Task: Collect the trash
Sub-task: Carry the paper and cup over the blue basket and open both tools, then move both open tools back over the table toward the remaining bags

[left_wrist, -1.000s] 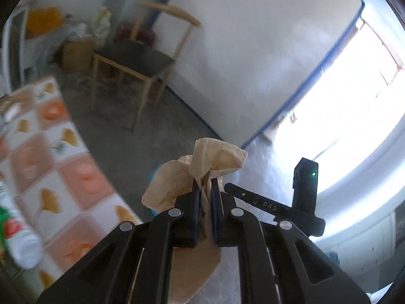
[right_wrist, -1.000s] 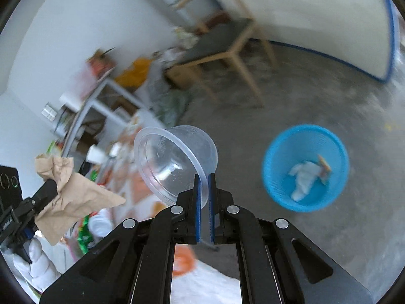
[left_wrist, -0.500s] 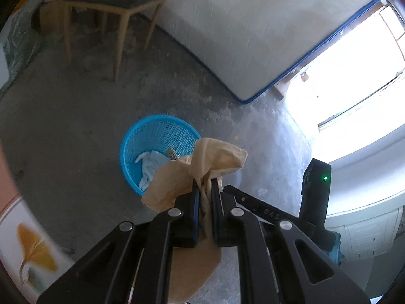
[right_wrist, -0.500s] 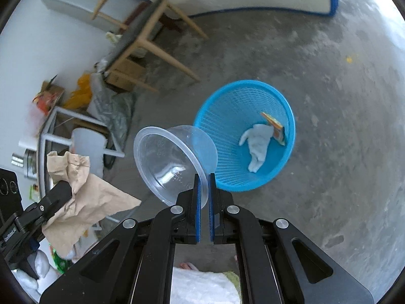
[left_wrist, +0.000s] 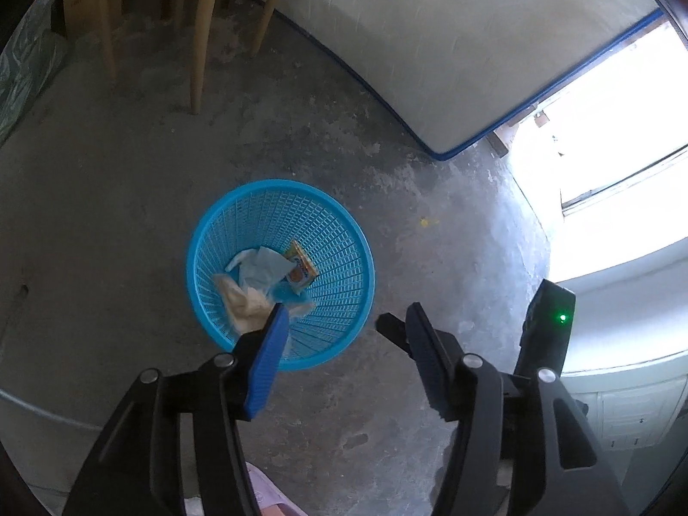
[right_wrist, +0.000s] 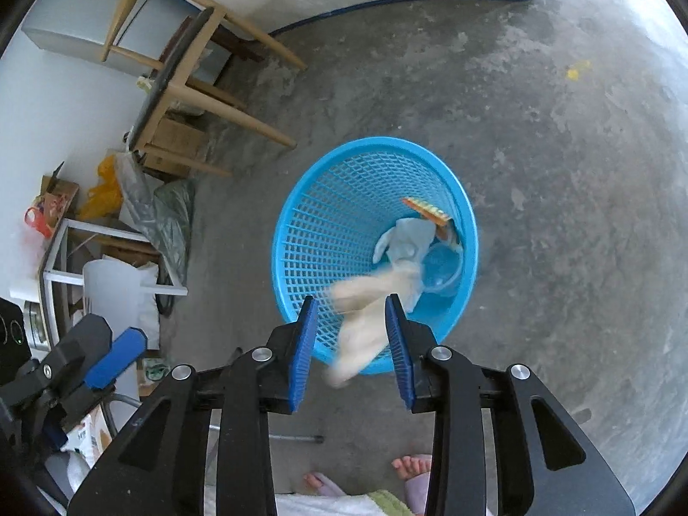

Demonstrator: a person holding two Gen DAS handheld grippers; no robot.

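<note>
A blue mesh basket (left_wrist: 339, 301) (right_wrist: 309, 223) stands on the concrete floor below both grippers. My left gripper (left_wrist: 346, 316) hangs above its near rim, jaws opening with nothing between them. Just off its left pad, a crumpled brown paper (left_wrist: 243, 301) (right_wrist: 365, 322) blurs as it falls at the basket's mouth. My right gripper (right_wrist: 350, 301) is also opening. The falling paper shows through its gap, but the pads do not touch it. A clear plastic cup (right_wrist: 443, 273) lies inside the basket beside a pale tissue (left_wrist: 262, 266) and an orange wrapper (left_wrist: 301, 268).
A wooden chair (left_wrist: 193, 0) (right_wrist: 193, 64) stands beyond the basket. A white panel with a blue edge (left_wrist: 430, 43) leans at the back. Boxes, bags and a metal rack (right_wrist: 107, 258) crowd the left. A person's feet in slippers (right_wrist: 413, 468) are near the bottom.
Both grippers have dropped towards the basket and opened. The left let go of the brown paper, now falling. The right let go of the clear cup, now in the basket.
</note>
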